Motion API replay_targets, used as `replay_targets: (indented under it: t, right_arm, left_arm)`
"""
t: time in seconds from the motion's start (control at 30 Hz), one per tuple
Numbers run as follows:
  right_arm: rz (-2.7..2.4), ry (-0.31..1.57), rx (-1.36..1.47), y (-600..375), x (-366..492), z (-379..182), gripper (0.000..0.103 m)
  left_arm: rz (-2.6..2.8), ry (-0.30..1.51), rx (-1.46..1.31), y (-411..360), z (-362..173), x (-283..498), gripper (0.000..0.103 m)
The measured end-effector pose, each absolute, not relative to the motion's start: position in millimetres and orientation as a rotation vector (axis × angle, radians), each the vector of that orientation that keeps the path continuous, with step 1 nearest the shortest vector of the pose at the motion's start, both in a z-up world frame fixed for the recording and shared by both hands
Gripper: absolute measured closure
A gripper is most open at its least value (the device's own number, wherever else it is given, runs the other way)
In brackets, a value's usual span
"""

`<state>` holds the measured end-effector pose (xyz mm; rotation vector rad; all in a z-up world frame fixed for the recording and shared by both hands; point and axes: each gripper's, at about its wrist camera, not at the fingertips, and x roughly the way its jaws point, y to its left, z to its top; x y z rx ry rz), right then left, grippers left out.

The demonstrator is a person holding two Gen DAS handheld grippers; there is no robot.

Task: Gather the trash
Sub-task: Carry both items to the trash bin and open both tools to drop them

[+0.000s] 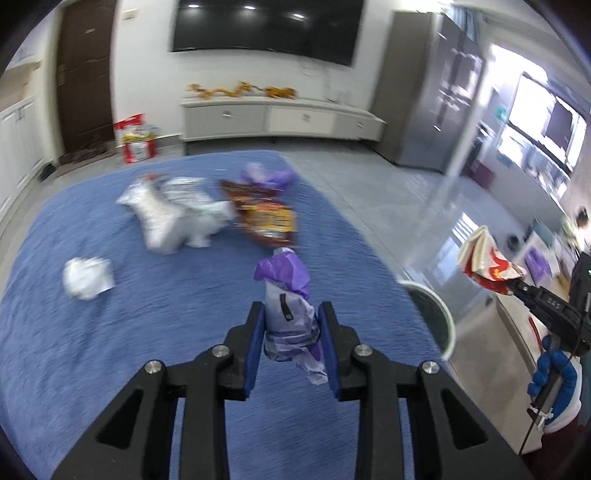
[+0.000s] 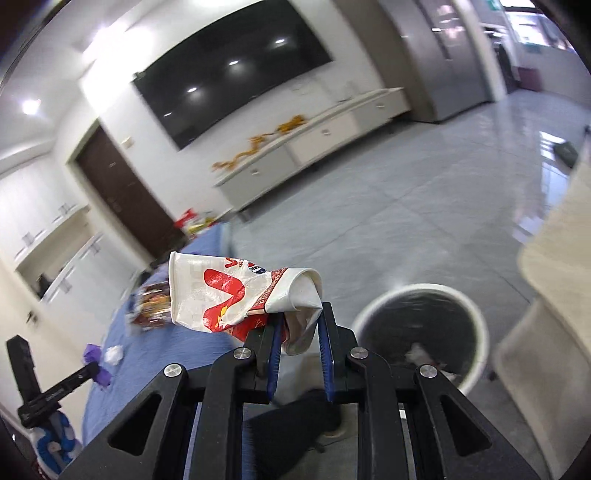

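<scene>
Holding a crumpled purple-and-white wrapper (image 1: pixel 291 314), the left gripper (image 1: pixel 291 343) has its jaws clamped on it above the blue cloth (image 1: pixel 92 350). The right gripper (image 2: pixel 299 343) pinches a flattened red-and-white paper cup (image 2: pixel 236 295); the white trash bin (image 2: pixel 476 354) stands at three o'clock from it.

Our left wrist camera looks forward along its fingers, down over the blue tablecloth (image 1: pixel 74 350) toward the wall television (image 1: pixel 266 26). Our right wrist camera is tilted, looking beyond the table edge, down at the floor and the white bin (image 2: pixel 476 314). Both views share television, cabinet (image 1: pixel 280 118), bin and table.
</scene>
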<state>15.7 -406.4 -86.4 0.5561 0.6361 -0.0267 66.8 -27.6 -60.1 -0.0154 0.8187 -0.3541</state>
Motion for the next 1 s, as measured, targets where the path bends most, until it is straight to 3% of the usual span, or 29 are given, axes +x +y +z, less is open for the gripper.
replay_targets:
  t: [0.4, 0.87, 0.93, 1.0]
  right_arm:
    - [-0.265, 0.712, 0.547, -471.9, -1.6, -138.9, 0.084]
    - [-0.349, 0.816, 0.403, -487.2, 64.1, -177.4, 0.083]
    - [-0.346, 0.841, 0.387, -487.5, 74.8, -184.9, 0.081]
    - [-0.345, 0.860, 0.386, -488.6, 79.9, -190.2, 0.072]
  left_arm:
    - [-0.615, 0.913, 0.190, -188.5, -89.9, 94.5, 0.075]
    - [-0.734, 1.036, 0.166, -304.9, -130.6, 151.2, 0.073]
    - [-0.737, 1.047, 0.160, -312.0, -133.8, 157.4, 0.056]
    - [-0.737, 1.038, 0.150, -314.2, -133.4, 161.0, 0.049]
